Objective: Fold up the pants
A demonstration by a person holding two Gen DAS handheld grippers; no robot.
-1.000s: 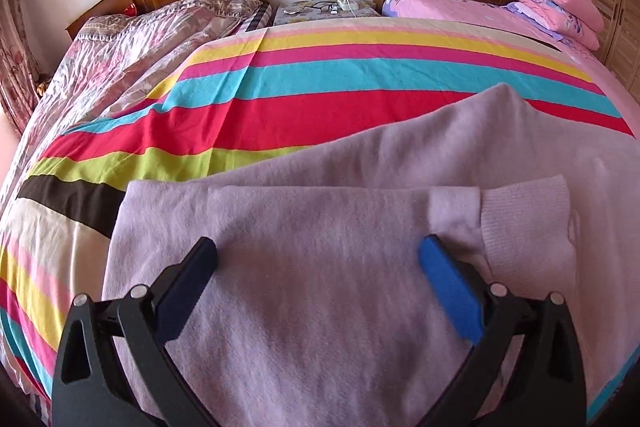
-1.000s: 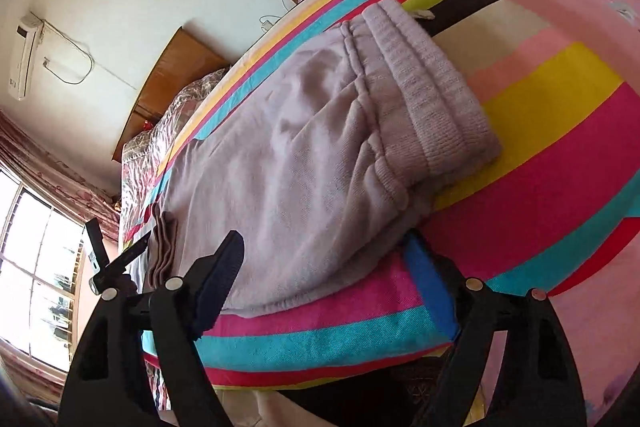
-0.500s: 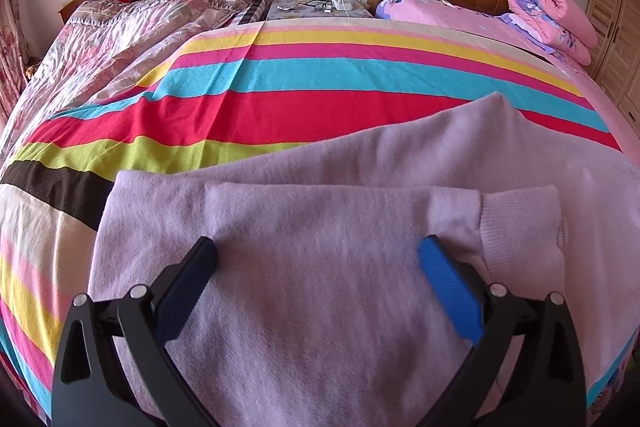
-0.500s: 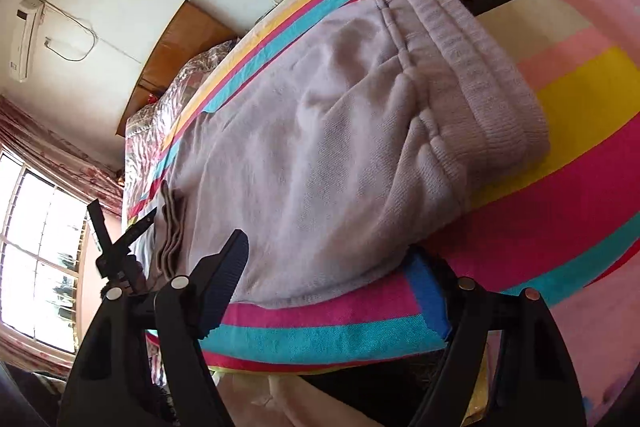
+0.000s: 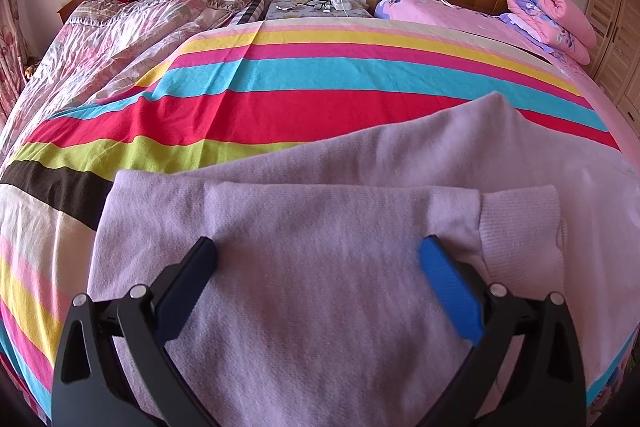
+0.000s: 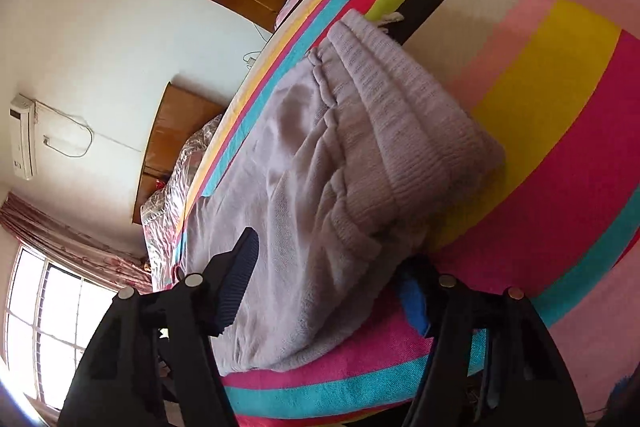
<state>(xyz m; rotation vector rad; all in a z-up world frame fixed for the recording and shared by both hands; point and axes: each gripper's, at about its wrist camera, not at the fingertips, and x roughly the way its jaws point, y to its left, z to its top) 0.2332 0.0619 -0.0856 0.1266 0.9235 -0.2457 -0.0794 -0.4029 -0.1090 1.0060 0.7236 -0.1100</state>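
Observation:
Lilac knit pants lie folded lengthwise on a striped bedspread, one ribbed cuff at the right. My left gripper hovers open just above the leg fabric, nothing between its fingers. In the right wrist view the pants end in a ribbed waistband. My right gripper straddles the near edge of the pants below the waistband and its jaws are closing. The black finger is over the fabric; the blue finger is partly tucked under the edge. A wide gap remains.
A second bed with a floral quilt stands at the left. Between the headboards a bedside table carries glasses and a power strip. A rolled pink quilt lies at the back right, a wardrobe beyond. A window is at the left.
The right gripper has rolled and its jaws have narrowed around the pants' near edge, with the blue finger now half hidden under the fabric. The left view has tilted slightly; its jaws are unchanged.

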